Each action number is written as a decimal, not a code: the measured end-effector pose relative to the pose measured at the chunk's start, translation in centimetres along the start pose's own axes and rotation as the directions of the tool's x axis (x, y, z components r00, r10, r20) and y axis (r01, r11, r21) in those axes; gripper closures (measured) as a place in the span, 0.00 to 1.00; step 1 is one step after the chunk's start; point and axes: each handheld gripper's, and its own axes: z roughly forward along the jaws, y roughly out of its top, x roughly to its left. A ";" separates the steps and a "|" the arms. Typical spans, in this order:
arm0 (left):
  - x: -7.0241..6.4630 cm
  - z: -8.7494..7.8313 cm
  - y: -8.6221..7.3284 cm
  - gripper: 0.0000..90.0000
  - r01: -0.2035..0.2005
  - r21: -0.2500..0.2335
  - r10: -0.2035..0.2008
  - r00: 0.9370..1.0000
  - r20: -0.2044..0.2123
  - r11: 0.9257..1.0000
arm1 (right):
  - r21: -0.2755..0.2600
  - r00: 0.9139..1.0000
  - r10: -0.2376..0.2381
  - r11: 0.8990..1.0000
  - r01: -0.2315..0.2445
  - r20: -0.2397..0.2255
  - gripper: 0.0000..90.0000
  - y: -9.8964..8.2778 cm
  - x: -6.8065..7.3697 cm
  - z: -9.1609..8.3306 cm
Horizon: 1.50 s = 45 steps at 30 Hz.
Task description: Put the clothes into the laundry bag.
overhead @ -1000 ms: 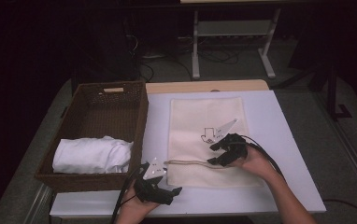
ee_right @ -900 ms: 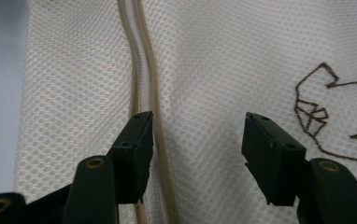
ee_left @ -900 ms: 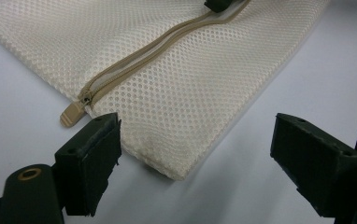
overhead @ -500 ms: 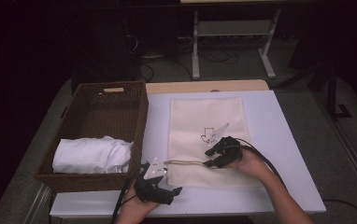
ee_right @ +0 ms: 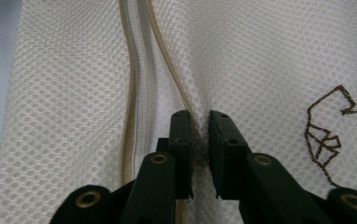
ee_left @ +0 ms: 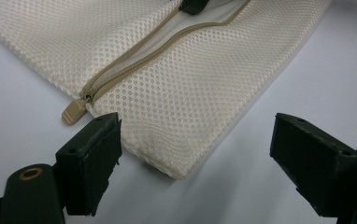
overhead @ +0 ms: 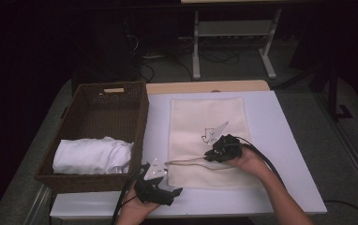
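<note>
A cream mesh bag lies flat on the white table, its beige zipper running across the near end. My right gripper rests on the bag. In the right gripper view its jaws are shut, pinching a fold of mesh along the zipper's edge. My left gripper hovers at the bag's near left corner. In the left gripper view it stands open, the corner of the bag between and just beyond its jaws. The zipper pull lies just past the left jaw.
A brown wicker basket stands left of the bag, holding a folded white cloth. A dark embroidered mark sits on the mesh beside the right gripper. Bare table lies to the right of the bag.
My right gripper has slid a little toward the near edge and leftward on the bag. The left gripper has stayed in place.
</note>
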 end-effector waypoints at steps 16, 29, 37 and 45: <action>-0.3 -0.1 0.2 0.18 -0.002 -0.002 0.003 1.000 0.008 1.000 | -0.018 0.999 0.006 1.000 -0.007 -0.037 0.96 0.3 -0.1 -1.3; -1.0 -0.6 1.8 0.21 0.013 -0.034 -0.010 0.997 0.080 0.999 | -0.054 0.994 0.056 0.997 -0.061 -0.096 0.97 0.9 -1.2 -2.9; -1.1 -1.4 3.6 0.21 0.025 -0.031 -0.020 0.988 0.155 0.999 | -0.056 0.993 0.056 0.997 -0.062 -0.101 0.97 1.2 -1.4 -3.3; 0.5 -3.1 5.6 0.19 0.101 0.006 -0.098 0.955 0.280 0.995 | -0.063 0.994 0.052 0.996 -0.058 -0.092 0.97 1.5 -1.5 -4.0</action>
